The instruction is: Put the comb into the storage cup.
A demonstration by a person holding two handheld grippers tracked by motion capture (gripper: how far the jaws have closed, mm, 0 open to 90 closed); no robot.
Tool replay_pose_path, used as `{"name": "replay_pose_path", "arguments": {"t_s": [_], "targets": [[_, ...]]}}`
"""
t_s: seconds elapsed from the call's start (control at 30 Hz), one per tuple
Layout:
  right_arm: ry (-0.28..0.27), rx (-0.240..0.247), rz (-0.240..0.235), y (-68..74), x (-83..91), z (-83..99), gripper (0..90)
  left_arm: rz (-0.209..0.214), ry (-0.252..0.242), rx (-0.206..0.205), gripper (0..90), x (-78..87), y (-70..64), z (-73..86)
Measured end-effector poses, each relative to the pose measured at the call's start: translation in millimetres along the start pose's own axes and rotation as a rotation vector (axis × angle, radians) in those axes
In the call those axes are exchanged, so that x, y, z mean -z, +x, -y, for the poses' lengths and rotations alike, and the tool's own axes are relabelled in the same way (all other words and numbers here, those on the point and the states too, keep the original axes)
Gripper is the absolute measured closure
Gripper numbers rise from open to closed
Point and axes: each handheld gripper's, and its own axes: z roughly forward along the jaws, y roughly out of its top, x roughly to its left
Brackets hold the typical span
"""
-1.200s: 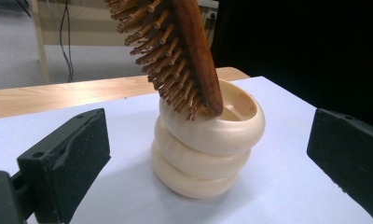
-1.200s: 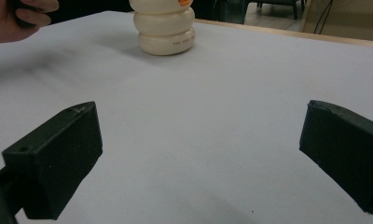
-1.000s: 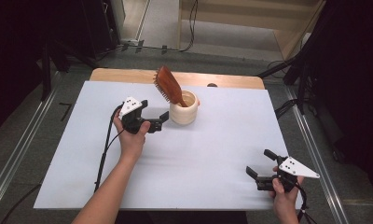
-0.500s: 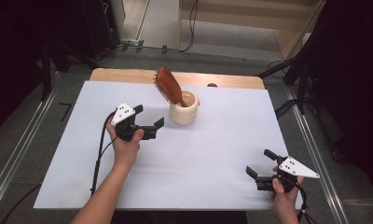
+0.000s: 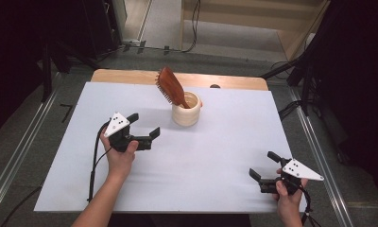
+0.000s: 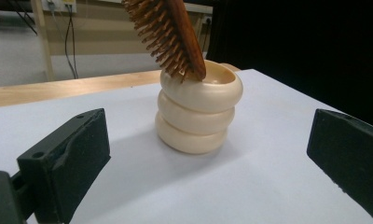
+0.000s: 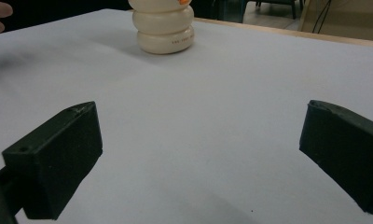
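Note:
A cream ribbed holder [image 5: 186, 109] [image 6: 198, 109] [image 7: 162, 25] stands upright on the white table [image 5: 225, 142], toward the back middle. A brown wooden hairbrush [image 5: 170, 87] [image 6: 173, 35] leans out of it to the left, bristles facing down-left. My left gripper [image 5: 143, 124] [image 6: 208, 158] is open, empty, a short way left of the holder and pointed at it. Near the front right edge my right gripper [image 5: 265, 165] [image 7: 198, 158] is open too, with nothing between its jaws.
A wooden strip [image 5: 130, 75] runs along the table's back edge. Metal rails [image 5: 17, 156] flank the table on both sides. Cables [image 5: 95, 161] trail from the left gripper toward the front edge. White surface lies between the two grippers.
My left gripper has drawn back from the holder, moving left and toward the front. The right gripper has stayed put.

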Motion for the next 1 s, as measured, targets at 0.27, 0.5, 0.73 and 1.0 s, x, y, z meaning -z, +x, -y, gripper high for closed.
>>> {"name": "replay_pose_path", "arguments": {"t_s": [0.27,0.5,0.73,1.0], "targets": [[0.002,0.000,0.003,0.3,-0.1,0.0,0.0,-0.017,0.004,-0.005,0.0,14.9,5.6,5.6],[0.002,0.003,0.005,0.3,-0.3,0.0,0.0,-0.029,0.003,-0.015,0.0,28.5,9.7,9.8],[0.002,0.003,0.006,0.5,-0.3,0.0,0.0,-0.048,0.008,-0.028,0.0,43.7,14.3,14.4],[0.004,0.002,0.011,0.6,-0.5,0.1,0.0,-0.070,0.008,-0.040,0.0,60.9,19.4,19.6]]}}
